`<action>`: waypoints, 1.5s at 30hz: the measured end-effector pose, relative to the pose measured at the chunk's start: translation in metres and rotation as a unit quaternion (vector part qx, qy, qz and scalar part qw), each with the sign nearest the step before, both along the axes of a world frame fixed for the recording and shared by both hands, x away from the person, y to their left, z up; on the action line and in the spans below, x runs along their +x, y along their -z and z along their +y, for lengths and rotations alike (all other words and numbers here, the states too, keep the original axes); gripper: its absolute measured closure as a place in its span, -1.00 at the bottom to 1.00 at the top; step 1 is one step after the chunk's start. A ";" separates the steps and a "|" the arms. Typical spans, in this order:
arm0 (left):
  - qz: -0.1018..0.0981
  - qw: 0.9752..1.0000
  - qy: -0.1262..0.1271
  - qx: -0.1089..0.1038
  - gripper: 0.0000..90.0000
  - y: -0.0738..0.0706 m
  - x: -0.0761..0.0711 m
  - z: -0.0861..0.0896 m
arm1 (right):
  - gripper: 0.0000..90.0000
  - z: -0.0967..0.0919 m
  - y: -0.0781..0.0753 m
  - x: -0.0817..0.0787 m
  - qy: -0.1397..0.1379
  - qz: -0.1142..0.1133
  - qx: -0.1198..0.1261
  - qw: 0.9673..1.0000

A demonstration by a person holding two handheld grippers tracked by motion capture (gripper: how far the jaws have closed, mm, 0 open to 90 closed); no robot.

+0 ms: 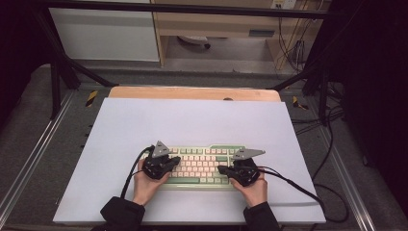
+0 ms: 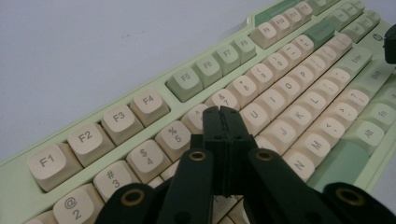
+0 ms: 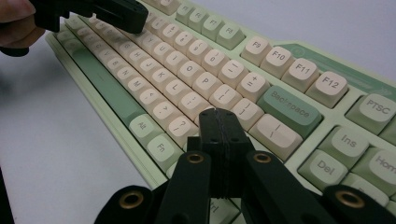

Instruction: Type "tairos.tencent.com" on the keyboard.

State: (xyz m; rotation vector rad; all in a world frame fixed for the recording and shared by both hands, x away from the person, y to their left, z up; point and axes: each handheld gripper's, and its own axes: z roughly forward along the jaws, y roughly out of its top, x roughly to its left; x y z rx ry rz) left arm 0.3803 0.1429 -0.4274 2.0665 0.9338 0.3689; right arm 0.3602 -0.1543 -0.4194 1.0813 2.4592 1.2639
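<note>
Hands at the near edge hold both tools over the mechanical keyboard [image 1: 202, 166], which lies on the white surface [image 1: 192, 120]. We keep the left gripper [image 2: 223, 112] fingers pressed together above the 6 and Y keys, and the right gripper [image 3: 219, 114] fingers closed near the quote key. We judge typing is underway; next comes a straight press on one key. Our closed fingers hide the keys beneath.
</note>
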 end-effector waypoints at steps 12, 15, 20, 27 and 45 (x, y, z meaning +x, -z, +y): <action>0.000 1.000 0.000 0.003 1.00 0.003 0.000 0.000 | 1.00 0.000 0.000 0.000 0.000 0.001 -0.001 1.000; 0.002 1.000 0.000 0.008 1.00 0.005 0.000 -0.001 | 1.00 0.000 0.000 0.000 0.000 0.001 -0.001 1.000; -0.002 1.000 0.000 0.009 1.00 0.006 -0.001 -0.001 | 1.00 0.000 0.000 0.000 0.001 0.001 0.000 1.000; -0.004 1.000 0.005 0.005 1.00 0.003 -0.003 0.001 | 1.00 0.000 0.000 0.000 0.000 0.001 -0.001 1.000; -0.010 1.000 0.002 0.000 1.00 -0.009 -0.012 0.025 | 1.00 0.000 -0.001 -0.001 -0.001 -0.001 -0.001 1.000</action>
